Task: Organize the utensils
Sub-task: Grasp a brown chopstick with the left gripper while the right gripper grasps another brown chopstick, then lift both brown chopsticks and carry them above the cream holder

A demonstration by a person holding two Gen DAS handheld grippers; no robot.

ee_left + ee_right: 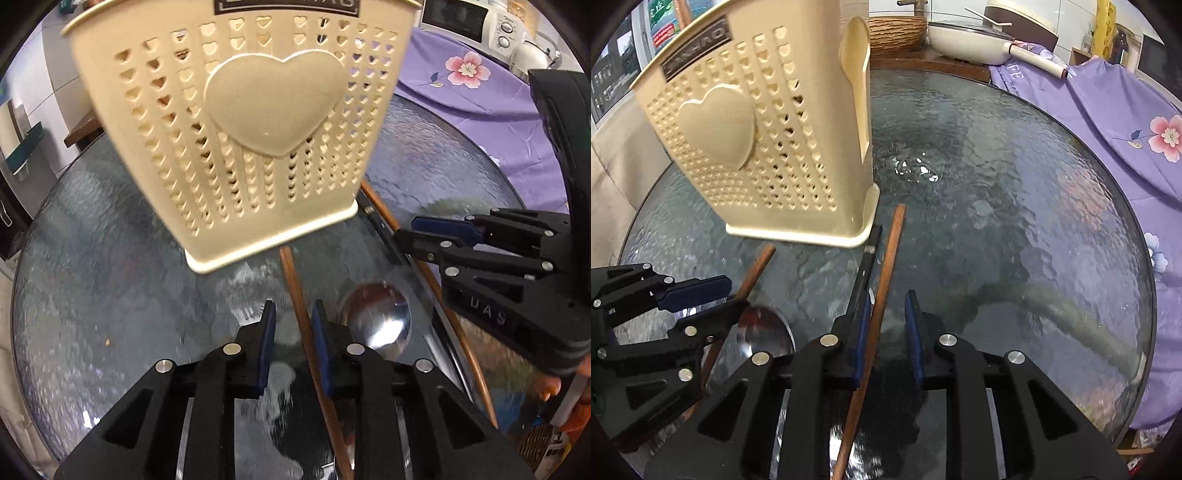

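While each gripper straddles a wooden chopstick, left gripper (293, 325) and right gripper (886, 317) keep jaws narrowly apart, unclamped, mid-counter (1015, 192) before the cream utensil holder (236, 122). Risk: thin sticks rolling on slick glass, slipping the pinch.

Round glass table (1015, 192), textured top. Purple floral cloth (1108, 122) lay along its far edge. White microwave (469, 18) stood beyond the cloth. White lidded pan (971, 37) and woven basket (897, 31) sat on a wooden counter (934, 66).
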